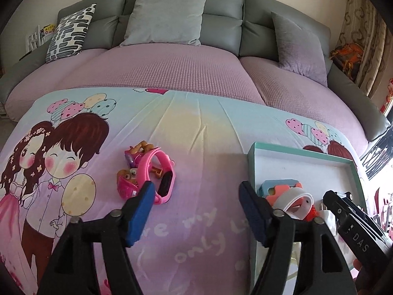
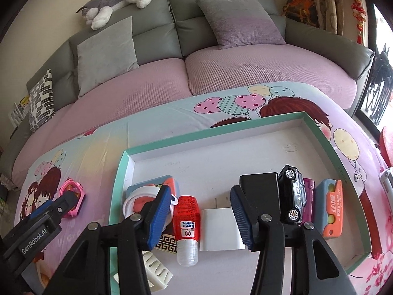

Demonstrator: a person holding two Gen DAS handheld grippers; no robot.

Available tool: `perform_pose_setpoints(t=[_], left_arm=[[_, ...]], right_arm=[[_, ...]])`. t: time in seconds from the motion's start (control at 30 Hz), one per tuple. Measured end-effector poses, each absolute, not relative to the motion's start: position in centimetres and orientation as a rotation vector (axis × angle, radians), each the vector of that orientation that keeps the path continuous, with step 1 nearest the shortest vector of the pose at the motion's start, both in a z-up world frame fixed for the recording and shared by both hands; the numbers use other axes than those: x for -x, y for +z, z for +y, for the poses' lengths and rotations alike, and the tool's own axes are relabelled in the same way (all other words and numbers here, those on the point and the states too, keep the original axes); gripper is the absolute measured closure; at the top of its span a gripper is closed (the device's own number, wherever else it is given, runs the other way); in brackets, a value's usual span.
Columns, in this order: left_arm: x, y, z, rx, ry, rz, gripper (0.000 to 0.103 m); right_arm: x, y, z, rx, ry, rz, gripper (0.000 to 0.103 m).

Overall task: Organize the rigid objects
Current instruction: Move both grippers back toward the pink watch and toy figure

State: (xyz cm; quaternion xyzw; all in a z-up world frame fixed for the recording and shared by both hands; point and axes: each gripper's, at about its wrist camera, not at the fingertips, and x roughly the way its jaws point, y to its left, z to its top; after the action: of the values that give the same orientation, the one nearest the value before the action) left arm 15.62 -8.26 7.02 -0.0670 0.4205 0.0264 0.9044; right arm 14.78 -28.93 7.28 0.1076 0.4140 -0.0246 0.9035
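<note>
A pink watch (image 1: 157,172) lies on the cartoon bedsheet on top of a pink puppy toy (image 1: 127,184). My left gripper (image 1: 196,211) is open and empty just in front of them, its left pad near the watch strap. A teal-rimmed white tray (image 2: 316,125) holds a red bottle (image 2: 188,221), a white charger (image 2: 219,228), a black block (image 2: 260,191), a black toy car (image 2: 292,196), an orange and blue case (image 2: 330,209) and a white band (image 2: 140,196). My right gripper (image 2: 201,213) is open and empty above the tray's front.
The tray also shows in the left wrist view (image 1: 304,151) at the right, with the right gripper's body (image 1: 356,228) over it. A grey sofa (image 1: 221,22) with cushions stands behind the bed. A white hair clip (image 2: 157,270) lies at the tray's front left.
</note>
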Motion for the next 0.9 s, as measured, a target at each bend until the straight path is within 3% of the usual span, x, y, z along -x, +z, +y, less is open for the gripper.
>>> perform_pose_setpoints(t=[0.07,0.13,0.23,0.27,0.9], left_arm=[[-15.7,6.9,-8.0,0.135,0.088,0.865,0.018],[-15.6,6.9,-7.5,0.137,0.127,0.849,0.015],[-15.4,6.8,-6.5,0.157,0.181,0.832,0.002],[-15.4,6.8,-6.2,0.167,0.193,0.827,0.002],[-14.4,6.9,-1.4,0.233,0.379,0.794,0.002]], right_arm=[[-14.8,7.2,-28.6,-0.216,-0.045,0.856,0.043],[-14.8,7.2,-28.5,-0.223,-0.042,0.847,0.022],[-14.6,7.4,-28.7,-0.253,-0.044,0.823,0.004],[-14.5,7.5,-28.8,-0.254,-0.045,0.817,0.001],[-14.6,7.9,-25.9,-0.200,0.016,0.766,0.000]])
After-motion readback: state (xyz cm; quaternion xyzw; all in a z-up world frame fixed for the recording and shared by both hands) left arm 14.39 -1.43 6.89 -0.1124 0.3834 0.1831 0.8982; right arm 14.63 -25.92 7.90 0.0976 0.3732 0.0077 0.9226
